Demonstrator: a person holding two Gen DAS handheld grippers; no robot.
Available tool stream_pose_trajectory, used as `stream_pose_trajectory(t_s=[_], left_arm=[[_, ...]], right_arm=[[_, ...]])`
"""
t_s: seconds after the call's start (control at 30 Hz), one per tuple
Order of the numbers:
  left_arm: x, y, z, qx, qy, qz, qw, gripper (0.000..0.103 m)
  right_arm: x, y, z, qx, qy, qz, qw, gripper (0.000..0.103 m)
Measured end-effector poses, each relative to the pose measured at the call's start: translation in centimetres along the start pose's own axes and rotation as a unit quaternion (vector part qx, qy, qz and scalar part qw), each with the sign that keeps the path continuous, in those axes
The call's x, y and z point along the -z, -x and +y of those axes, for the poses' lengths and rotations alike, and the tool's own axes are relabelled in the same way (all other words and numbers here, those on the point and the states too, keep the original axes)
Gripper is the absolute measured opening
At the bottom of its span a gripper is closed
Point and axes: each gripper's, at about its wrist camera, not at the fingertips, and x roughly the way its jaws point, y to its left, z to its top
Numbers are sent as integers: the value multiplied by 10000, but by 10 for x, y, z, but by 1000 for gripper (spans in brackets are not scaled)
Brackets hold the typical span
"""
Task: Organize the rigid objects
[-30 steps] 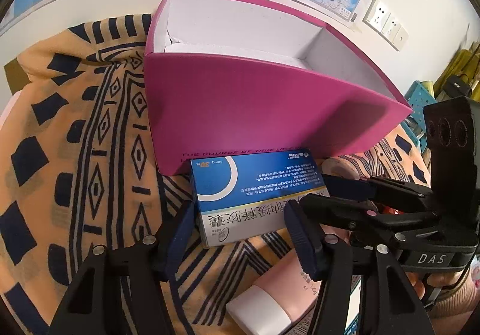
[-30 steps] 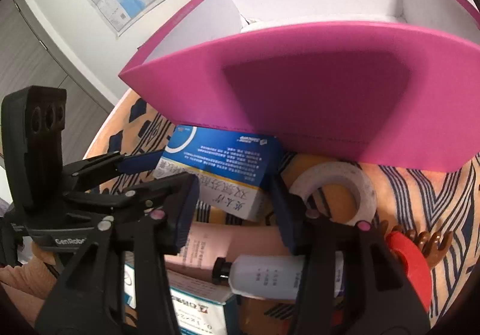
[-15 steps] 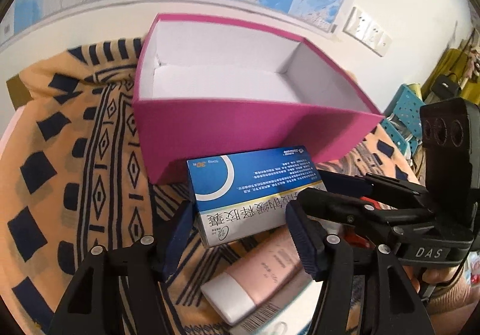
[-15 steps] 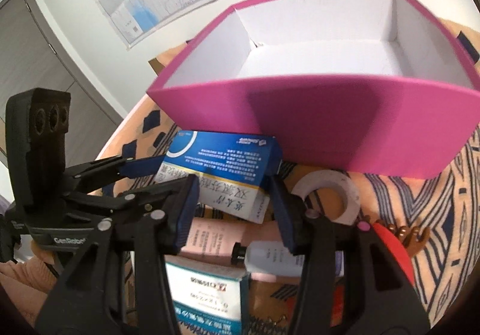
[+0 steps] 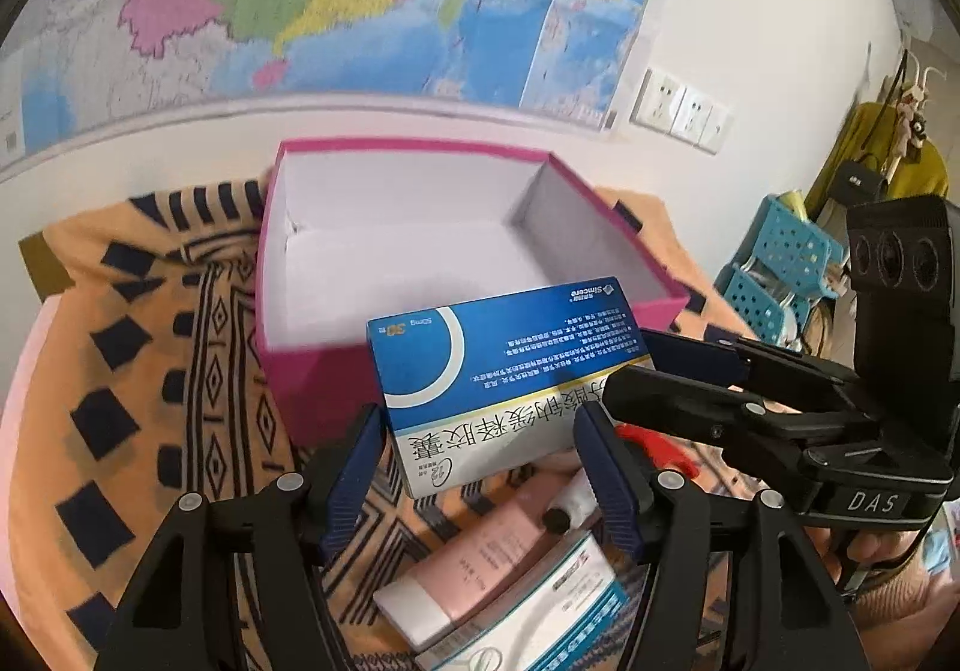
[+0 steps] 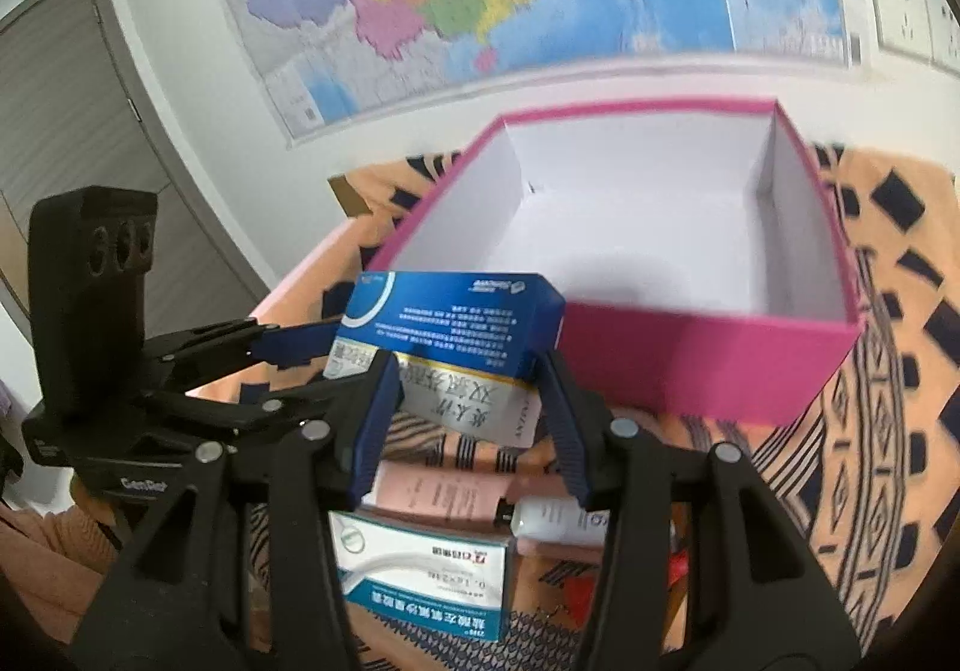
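Observation:
A blue and white medicine box (image 5: 504,383) is held in the air by both grippers, just in front of the near wall of an open pink box (image 5: 324,389). My left gripper (image 5: 483,467) is shut on its near end. My right gripper (image 6: 468,401) is shut on the same medicine box (image 6: 450,353) from the other side. The pink box (image 6: 708,365) has a white, empty inside. The medicine box sits at about rim height.
Below the grippers on the orange patterned cloth (image 5: 138,371) lie a pink tube (image 5: 480,557), a small white bottle (image 6: 564,518), a teal and white medicine box (image 6: 420,575) and a red object (image 5: 654,449). A wall map hangs behind. Blue crates (image 5: 780,263) stand at the right.
Both grippers have lifted the blue medicine box up from the cloth to about the pink box's rim height. The inside of the pink box now shows more fully.

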Motion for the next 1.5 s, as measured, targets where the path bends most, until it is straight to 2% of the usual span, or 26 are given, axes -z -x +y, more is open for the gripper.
stream_pose_trajectory(t_s=[0.23, 0.63, 1.07, 1.1, 1.13, 1.2, 1.23, 1.27, 1.5], left_arm=[[-22, -1, 3, -167, -109, -246, 9995, 66], [-42, -16, 22, -82, 86, -330, 9994, 66], [-46, -54, 46, -187, 427, -45, 9989, 65], [-46, -56, 47, -178, 444, -19, 9989, 65], [-45, -57, 48, -115, 458, 4, 9989, 59], [-43, -62, 47, 37, 468, 85, 9989, 49], [-43, -64, 46, -20, 437, 113, 9990, 47], [-42, -67, 45, -121, 404, 158, 9990, 47], [-40, -72, 46, -290, 304, 127, 9990, 50]], right_arm=[[-23, 2, 7, 113, 190, -155, 9996, 51], [-44, -12, 5, 293, 276, -230, 9989, 51], [-54, -47, -13, 285, 100, -19, 9995, 49], [-54, -50, -14, 310, 91, 0, 9995, 49], [-55, -52, -15, 350, 100, 28, 9993, 49], [-54, -57, -16, 277, 71, 91, 9996, 41], [-54, -60, -15, 245, 49, 125, 9996, 34], [-53, -62, -15, 268, 57, 141, 9995, 32], [-47, -72, -16, 432, 130, 118, 9989, 33]])
